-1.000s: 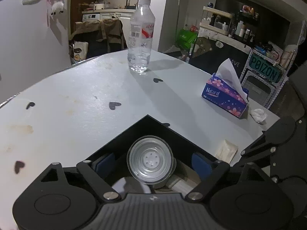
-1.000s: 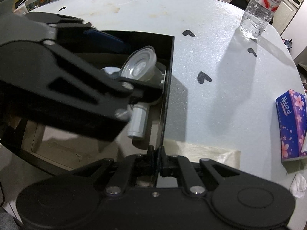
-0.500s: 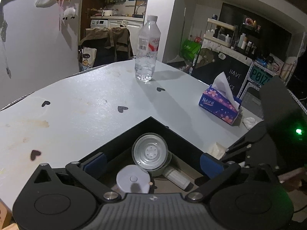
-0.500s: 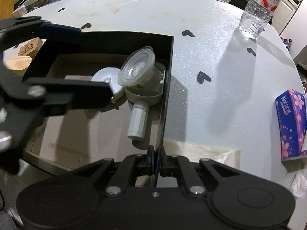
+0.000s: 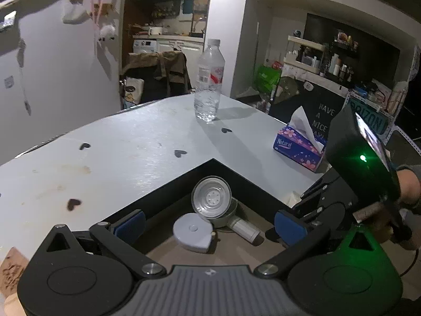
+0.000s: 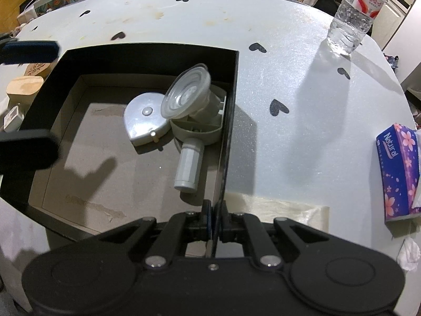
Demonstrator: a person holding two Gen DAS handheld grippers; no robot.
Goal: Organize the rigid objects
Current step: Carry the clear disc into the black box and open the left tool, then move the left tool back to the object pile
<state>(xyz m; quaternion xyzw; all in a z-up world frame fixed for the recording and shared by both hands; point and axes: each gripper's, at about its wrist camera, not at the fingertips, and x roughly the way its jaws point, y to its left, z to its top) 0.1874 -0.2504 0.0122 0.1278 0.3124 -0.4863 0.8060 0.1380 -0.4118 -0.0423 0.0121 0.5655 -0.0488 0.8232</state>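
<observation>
A round, pale desk (image 6: pixel 289 60) dotted with small black heart marks is carrying an open black box (image 6: pixel 231 110) with a bare cardboard floor. The right gripper (image 6: pixel 215 223) is pinching the box's right-hand wall near its closest corner, its fingers (image 6: pixel 206 218) closed tight on the thin black panel. A hand (image 5: pixel 406 184) at the right edge of the left wrist view is gripping that tool's handle.

The left gripper (image 5: pixel 209 222) is hanging over the near side of the box, its blue-padded fingers (image 5: pixel 130 222) spread as wide as they go after just opening, with nothing between them.

Inside the box, toward its far right corner, three grey plastic pieces are sitting together. A funnel-shaped part with a tubular stem (image 6: pixel 189 163) is lying flat along the right wall, the stem pointing toward the right gripper. A clear round cup (image 6: pixel 185 96) is leaning tilted on top of it, its mouth facing up and toward the left. A flat grey lid with a centre button (image 6: pixel 146 118) is resting on the floor just beside them, touching the funnel part.

On the desk outside the box, a clear water bottle (image 6: pixel 355 15) is standing upright near the far edge, and a purple floral tissue box (image 6: pixel 397 171) is lying well apart from it at the right. A crumpled tissue (image 6: pixel 409 254) is lying near that box.
</observation>
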